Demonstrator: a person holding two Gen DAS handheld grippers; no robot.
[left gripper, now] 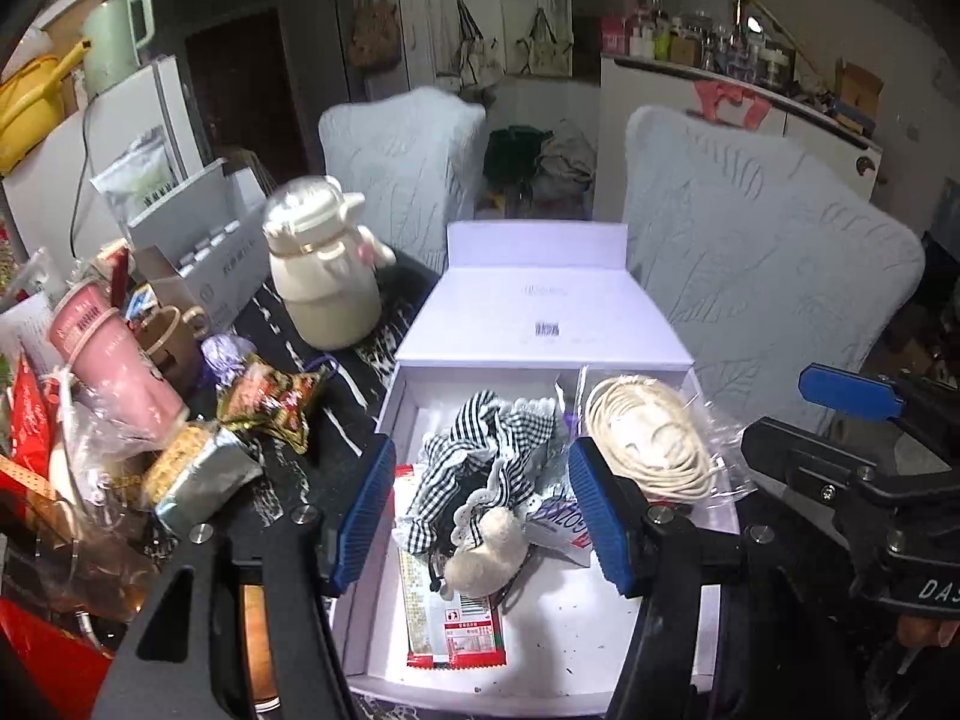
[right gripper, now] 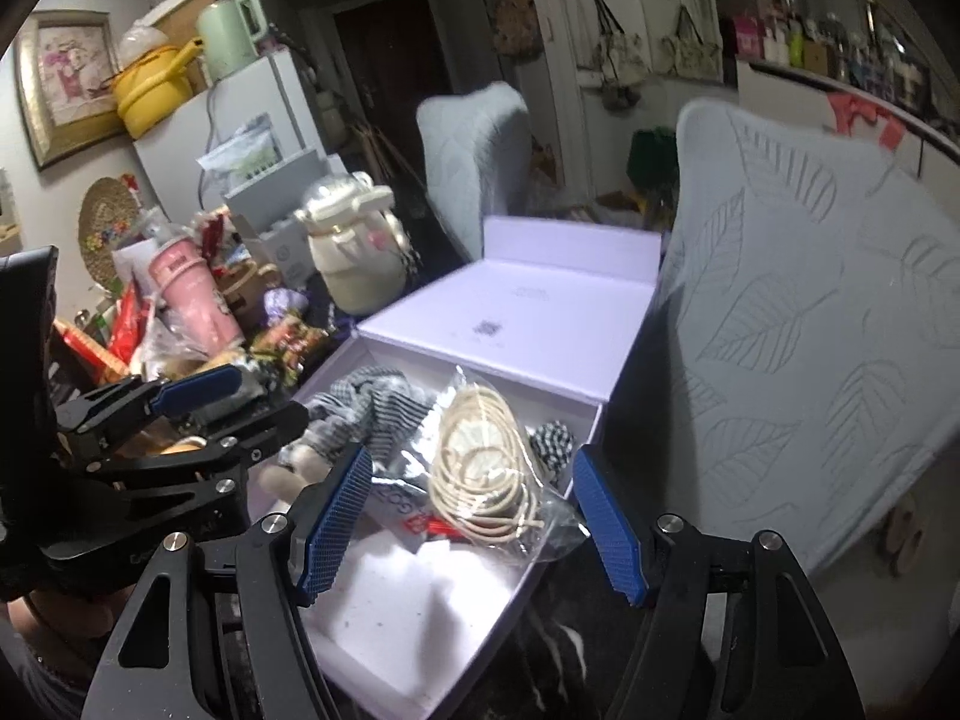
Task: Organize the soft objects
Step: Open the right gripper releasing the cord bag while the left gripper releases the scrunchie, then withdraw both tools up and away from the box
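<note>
White box (left gripper: 384, 414) already holds the gingham cloth (left gripper: 480, 450) and bagged cord (left gripper: 648, 444) — with left gripper (left gripper: 483, 516) and right gripper (right gripper: 474, 516) both apart and empty, I'd lift clear before closing the lid (left gripper: 540, 312).

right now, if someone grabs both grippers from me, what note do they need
Left gripper: open, empty, above the white box.
Right gripper: open, empty, above the bagged cream cord.
In the box: gingham cloth, cream pompom, the cord, a red snack packet.
Done: soft items are in the box.
Left: the lid lies open; the clutter beside the box looks unsorted.
</note>
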